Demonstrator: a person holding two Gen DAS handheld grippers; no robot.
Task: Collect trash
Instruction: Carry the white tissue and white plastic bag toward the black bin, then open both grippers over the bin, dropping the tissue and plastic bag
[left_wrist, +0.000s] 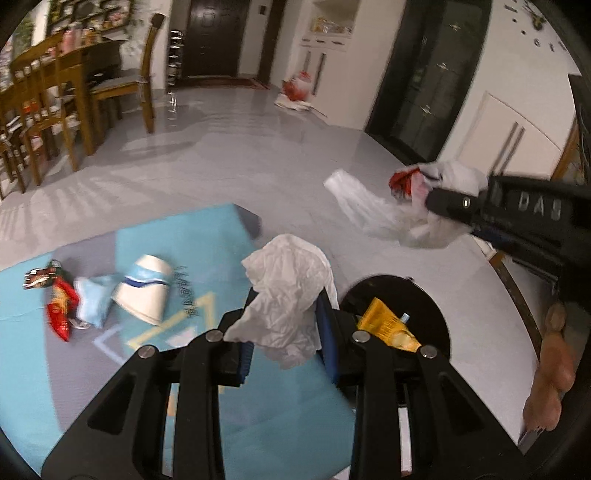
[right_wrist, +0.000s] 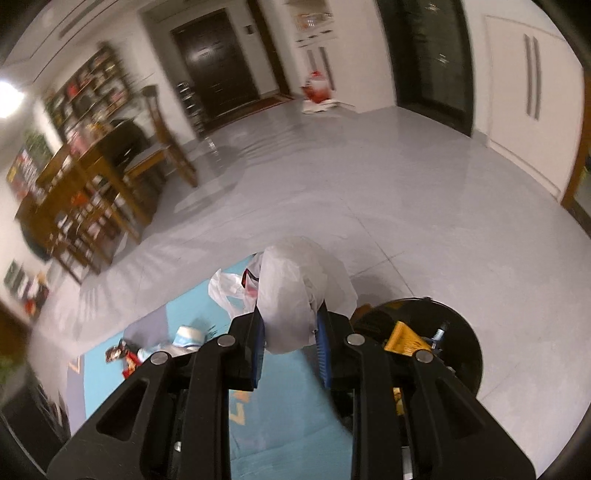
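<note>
1. The left gripper (left_wrist: 286, 325) has its two blue-padded fingers (left_wrist: 244, 360) pressed onto a crumpled white tissue (left_wrist: 288, 295), which bulges up and out between them, above the mat.
2. The right gripper (right_wrist: 290, 332) pinches a wad of white plastic bag (right_wrist: 291, 291) between its blue pads (right_wrist: 258, 347); in the left wrist view the same gripper (left_wrist: 434, 201) comes in from the right edge with the bag (left_wrist: 373, 210) trailing loosely from it, a red printed patch showing near the tip.
3. Just to the right of both grippers stands a black round bin (left_wrist: 436, 317), open at the top, with a yellow wrapper (left_wrist: 388, 325) lying inside; the right wrist view shows the bin (right_wrist: 465, 343) with the wrapper (right_wrist: 406, 339) too.
4. Under the grippers lies a blue and grey mat (left_wrist: 166, 240).
5. On the mat's left part lie a tipped white paper cup (left_wrist: 146, 291) with a blue stripe, a crumpled light-blue wrapper (left_wrist: 94, 299) touching it, and a red snack packet (left_wrist: 59, 306) just beside that.
6. Beyond the mat is grey tiled floor (left_wrist: 229, 147).
7. Wooden chairs (left_wrist: 122, 77) and a table stand at far left.
8. A dark door (left_wrist: 214, 37) and a red-and-white bag (left_wrist: 297, 86) on the floor are at the far wall.
</note>
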